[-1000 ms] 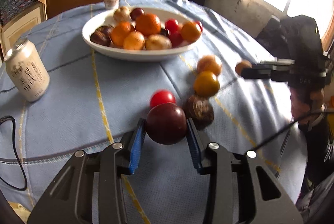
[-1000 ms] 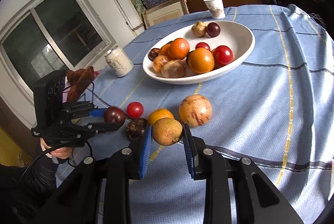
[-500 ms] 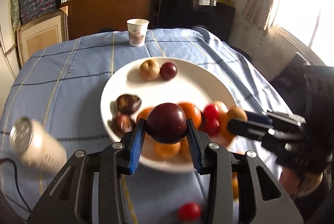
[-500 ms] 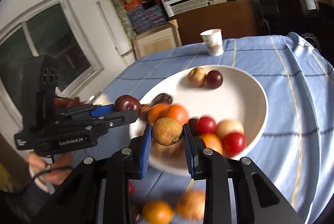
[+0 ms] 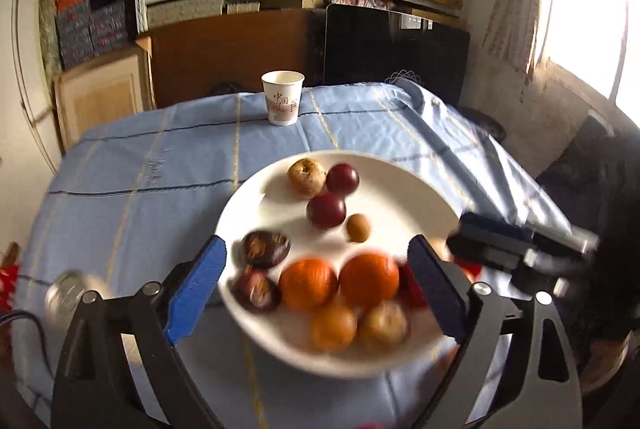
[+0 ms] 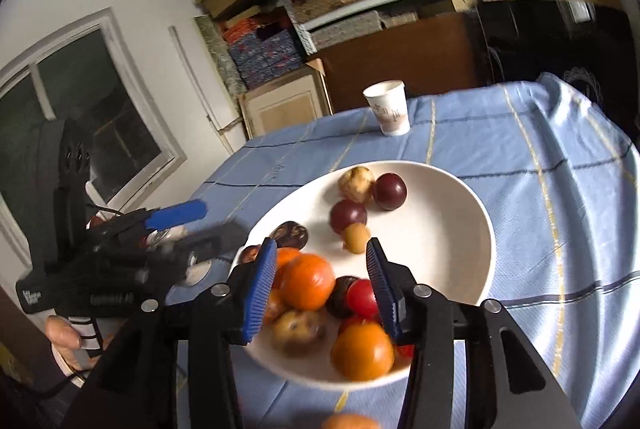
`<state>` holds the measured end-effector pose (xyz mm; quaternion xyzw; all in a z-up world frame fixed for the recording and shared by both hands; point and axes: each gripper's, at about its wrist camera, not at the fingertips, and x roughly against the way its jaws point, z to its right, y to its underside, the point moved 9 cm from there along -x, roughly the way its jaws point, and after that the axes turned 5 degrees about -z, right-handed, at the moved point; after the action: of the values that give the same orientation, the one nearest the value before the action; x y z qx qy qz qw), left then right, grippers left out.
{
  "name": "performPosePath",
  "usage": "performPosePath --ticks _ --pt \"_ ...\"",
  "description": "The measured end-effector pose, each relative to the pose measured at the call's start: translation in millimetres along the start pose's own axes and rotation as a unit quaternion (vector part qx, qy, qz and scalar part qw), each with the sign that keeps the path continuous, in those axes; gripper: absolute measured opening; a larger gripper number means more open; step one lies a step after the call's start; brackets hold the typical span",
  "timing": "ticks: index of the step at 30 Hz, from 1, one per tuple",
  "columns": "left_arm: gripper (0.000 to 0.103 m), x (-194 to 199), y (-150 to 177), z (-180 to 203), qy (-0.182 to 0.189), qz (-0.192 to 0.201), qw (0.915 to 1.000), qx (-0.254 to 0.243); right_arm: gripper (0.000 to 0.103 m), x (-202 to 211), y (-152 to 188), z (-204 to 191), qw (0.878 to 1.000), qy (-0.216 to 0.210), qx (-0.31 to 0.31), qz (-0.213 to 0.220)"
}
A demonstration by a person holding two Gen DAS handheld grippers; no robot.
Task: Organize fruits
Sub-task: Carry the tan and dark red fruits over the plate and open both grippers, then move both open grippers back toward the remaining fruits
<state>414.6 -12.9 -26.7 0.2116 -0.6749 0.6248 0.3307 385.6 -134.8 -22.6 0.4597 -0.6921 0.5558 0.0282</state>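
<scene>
Both the left gripper (image 5: 316, 283) and the right gripper (image 6: 320, 283) are hanging spread apart and empty above the white bowl (image 5: 424, 189). The bowl is holding oranges (image 5: 308, 283), plums (image 5: 326, 209) and a small brown fruit (image 5: 358, 227); a paper cup (image 5: 282, 103) is standing far behind it.

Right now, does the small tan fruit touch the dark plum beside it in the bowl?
Touching. In the right wrist view the small tan fruit sits against the dark plum, no gap between.

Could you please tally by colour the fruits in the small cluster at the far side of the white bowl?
Dark red fruits: 2
Tan fruits: 2
Total: 4
</scene>
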Motion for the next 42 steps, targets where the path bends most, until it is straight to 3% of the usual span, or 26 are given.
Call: performPosePath --ticks 3,6,12,24,30,42 --pt "0.097 22.5 23.5 -1.7 -0.056 0.018 0.9981 -0.019 0.055 16.9 13.2 -10.3 1.0 -0.007 0.014 0.008" --pt "0.098 33.7 43.7 -4.1 -0.074 0.026 0.9968 -0.016 0.056 28.0 31.4 -14.1 1.0 -0.011 0.017 0.005" --pt "0.098 24.7 75.3 -10.6 -0.075 -0.004 0.9971 -0.005 0.056 38.4 54.2 -14.5 1.0 -0.005 0.019 -0.009" --pt "0.098 20.4 89.2 -22.6 -0.08 -0.022 0.9964 0.013 0.056 50.0 69.7 -11.4 0.999 0.008 0.032 -0.019" --pt "0.098 16.2 96.4 -30.9 -0.074 -0.039 0.9961 0.03 0.056 39.6 81.9 11.0 0.998 0.03 -0.002 -0.061" --pt "0.098 14.5 103.3 -30.3 -0.081 -0.047 0.9954 0.023 0.056 16.0 106.7 15.3 0.991 0.057 0.007 -0.119"
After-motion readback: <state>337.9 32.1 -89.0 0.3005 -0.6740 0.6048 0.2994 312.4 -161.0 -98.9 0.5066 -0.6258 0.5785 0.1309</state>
